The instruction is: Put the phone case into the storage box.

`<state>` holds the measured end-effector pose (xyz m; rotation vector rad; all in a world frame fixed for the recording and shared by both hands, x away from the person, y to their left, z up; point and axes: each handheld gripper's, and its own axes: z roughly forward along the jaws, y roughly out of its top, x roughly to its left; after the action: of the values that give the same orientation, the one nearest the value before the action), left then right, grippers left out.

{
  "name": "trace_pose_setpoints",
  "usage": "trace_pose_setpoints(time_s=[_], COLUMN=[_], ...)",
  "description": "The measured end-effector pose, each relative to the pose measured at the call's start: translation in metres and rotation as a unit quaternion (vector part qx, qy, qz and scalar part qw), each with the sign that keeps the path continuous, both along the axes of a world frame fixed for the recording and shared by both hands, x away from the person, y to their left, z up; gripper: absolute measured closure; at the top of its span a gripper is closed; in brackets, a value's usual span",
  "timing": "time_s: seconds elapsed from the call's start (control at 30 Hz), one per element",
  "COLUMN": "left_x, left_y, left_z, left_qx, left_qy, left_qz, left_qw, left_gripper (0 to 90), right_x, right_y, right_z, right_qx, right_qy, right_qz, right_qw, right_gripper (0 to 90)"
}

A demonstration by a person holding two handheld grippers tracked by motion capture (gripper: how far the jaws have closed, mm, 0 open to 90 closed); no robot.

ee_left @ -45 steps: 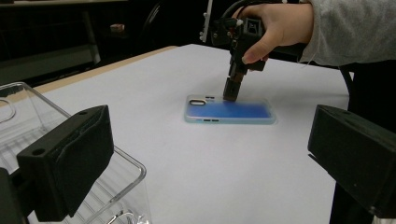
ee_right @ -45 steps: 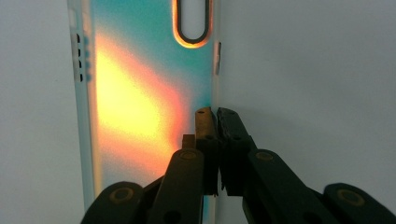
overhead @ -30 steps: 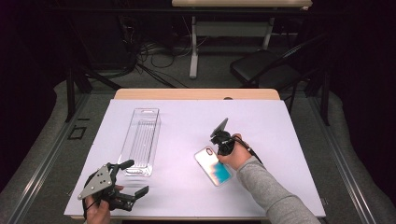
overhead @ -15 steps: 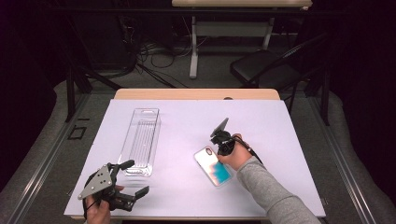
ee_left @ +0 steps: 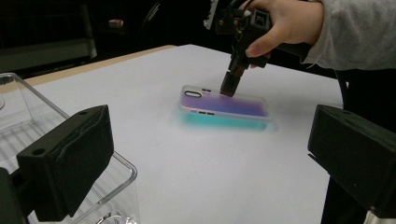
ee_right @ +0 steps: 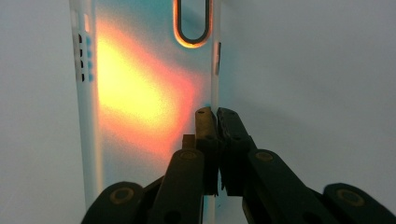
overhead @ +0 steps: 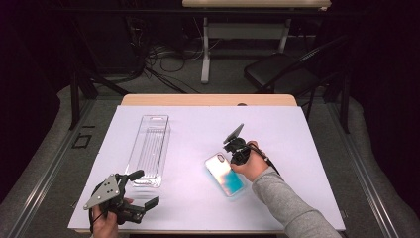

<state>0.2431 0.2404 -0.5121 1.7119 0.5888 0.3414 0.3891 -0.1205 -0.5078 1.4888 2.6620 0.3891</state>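
Pinching one long edge of the phone case [overhead: 225,174], the right gripper [overhead: 232,154] is clamping its jaws on that thin rim while the case is lying flat mid-table, right of the tray [overhead: 148,148]. Light, slightly flexible and glossy, it is probably going to slip or bend, so gripping the stiffer rim near the camera cutout looks wise. The left gripper [overhead: 143,191] is hovering with jaws apart, holding nothing.

1. The clear tray [overhead: 148,150] blocks the left-centre of the table [overhead: 307,129].
2. The phone case [overhead: 225,174] lies centre-right.
3. Bare sheet between them leaves passage.
4. The upper right is open.
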Motion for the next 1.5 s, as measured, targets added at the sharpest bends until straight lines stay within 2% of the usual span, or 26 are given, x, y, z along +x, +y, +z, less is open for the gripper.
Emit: trace_pose_setpoints(time_s=[0.1,0.13,0.23,0.27,0.33,0.5,0.63,0.7,0.73,0.77,0.8,0.87,0.9,1.07,1.1,1.17,1.23,1.33,1.47,1.5], left_x=[0.0,-0.001,-0.001,-0.001,-0.001,0.0,0.0,0.001,0.001,0.001,0.001,0.001,0.001,0.001,0.001,0.001,0.001,0.003,0.004,0.004], left_y=[-0.002,-0.002,-0.005,-0.007,-0.009,-0.011,-0.012,-0.014,-0.015,-0.015,-0.016,-0.018,-0.019,-0.021,-0.021,-0.022,-0.024,-0.026,-0.029,-0.03], left_z=[0.0,0.0,0.001,0.001,0.001,0.001,0.0,0.0,0.0,0.0,0.0,0.0,0.0,0.001,0.001,0.002,0.001,0.001,0.002,0.002], left_qx=[-0.011,-0.012,-0.01,-0.011,-0.005,-0.002,-0.003,-0.009,-0.009,-0.009,-0.009,-0.01,-0.009,-0.013,-0.019,-0.017,-0.02,-0.017,-0.015,-0.013], left_qy=[0.006,0.006,0.009,0.012,0.022,0.027,0.035,0.036,0.038,0.039,0.04,0.043,0.044,0.043,0.043,0.044,0.049,0.055,0.056,0.056], left_qz=[-0.001,-0.003,-0.005,-0.006,-0.005,-0.006,-0.007,-0.009,-0.009,-0.011,-0.013,-0.007,-0.007,-0.008,-0.011,-0.01,-0.011,-0.01,-0.007,-0.006], left_qw=[0.9999,0.9999,0.9999,0.9999,0.9997,0.9996,0.9993,0.9993,0.9992,0.9991,0.9991,0.999,0.999,0.9989,0.9988,0.9988,0.9985,0.9983,0.9983,0.9983], left_gripper=[0.3,0.3,0.3,0.3,0.3,0.3,0.3,0.3,0.3,0.3,0.3,0.3,0.2,0.3,0.2,0.2,0.2,0.3,0.4,0.5], right_x=[-0.002,-0.002,-0.003,-0.004,-0.004,-0.006,-0.007,-0.008,-0.008,-0.009,-0.009,-0.011,-0.012,-0.017,-0.018,-0.021,-0.024,-0.027,-0.031,-0.031], right_y=[0.001,0.001,0.001,0.001,0.001,0.0,-0.001,-0.001,-0.002,-0.002,-0.002,-0.003,-0.002,-0.003,-0.003,-0.001,-0.001,0.001,0.001,0.001], right_z=[0.005,0.005,0.009,0.009,0.012,0.016,0.02,0.023,0.026,0.023,0.027,0.029,0.029,0.034,0.036,0.036,0.039,0.038,0.039,0.039], right_qx=[-0.004,0.003,-0.001,0.01,0.009,0.017,0.024,0.026,0.022,0.041,0.033,0.035,0.043,0.048,0.042,0.046,0.039,0.05,0.046,0.049], right_qy=[0.003,-0.004,-0.007,-0.016,-0.017,-0.033,-0.048,-0.047,-0.046,-0.066,-0.057,-0.061,-0.069,-0.088,-0.085,-0.097,-0.093,-0.108,-0.109,-0.117], right_qz=[-0.002,-0.001,0.003,-0.002,-0.001,-0.005,-0.003,-0.007,0.0,-0.006,-0.005,-0.003,-0.008,-0.003,0.003,0.003,0.007,0.007,0.012,0.013], right_qw=[1.0,1.0,1.0,0.9998,0.9998,0.9993,0.9986,0.9985,0.9987,0.997,0.9978,0.9975,0.9967,0.995,0.9955,0.9943,0.9949,0.9929,0.9929,0.9918], right_gripper=[88.0,88.1,88.0,88.0,88.0,88.0,88.0,88.0,88.0,88.0,88.0,88.1,88.0,88.0,88.0,88.0,88.0,88.0,88.0,88.0])
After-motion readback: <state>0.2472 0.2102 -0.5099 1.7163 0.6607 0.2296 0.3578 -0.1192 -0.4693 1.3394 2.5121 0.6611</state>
